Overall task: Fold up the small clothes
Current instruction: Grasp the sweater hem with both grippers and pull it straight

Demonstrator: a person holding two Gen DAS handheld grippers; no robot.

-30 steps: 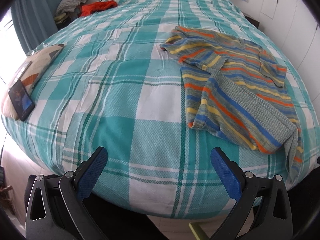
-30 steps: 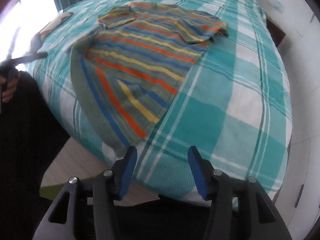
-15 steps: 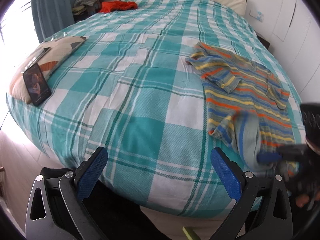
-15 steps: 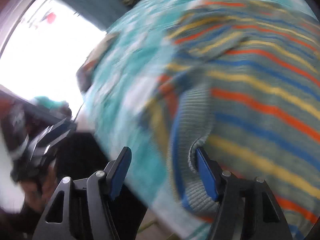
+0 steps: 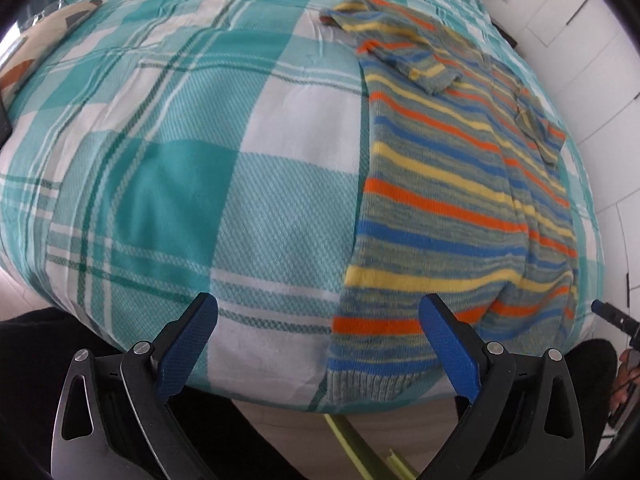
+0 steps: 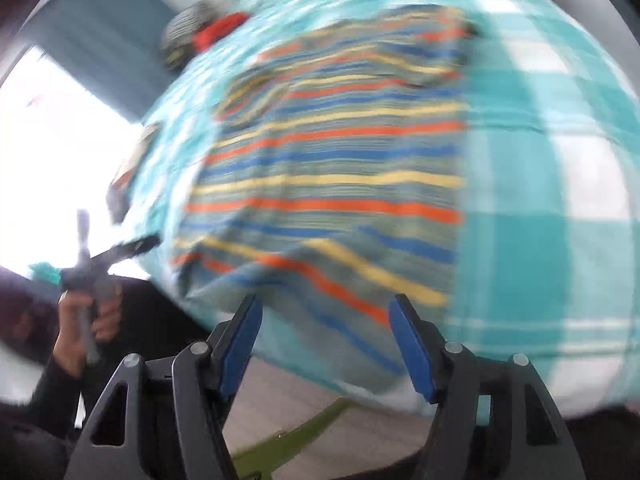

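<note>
A small striped knit sweater [image 5: 448,184], grey with orange, yellow and blue bands, lies spread on the bed, its ribbed hem [image 5: 372,386] hanging over the near edge. My left gripper [image 5: 318,340] is open and empty just before the bed edge, its right finger [image 5: 448,348] beside the hem. In the blurred right wrist view the sweater [image 6: 340,168] fills the middle. My right gripper [image 6: 326,340] is open and empty at the sweater's near edge. The left gripper [image 6: 104,258] shows there at the left, held in a hand.
The bed has a teal and white checked cover [image 5: 192,184]. A patterned cushion [image 5: 36,44] lies at its far left edge. Folded and red clothes [image 6: 208,36] sit at the far corner. White walls [image 5: 592,64] close the right side. A green object [image 5: 352,440] lies on the floor below.
The sweater has been pulled toward the near edge and lies flatter, hem over the side. The left gripper has moved closer to it. The right gripper has drawn back from the cloth, swinging fast.
</note>
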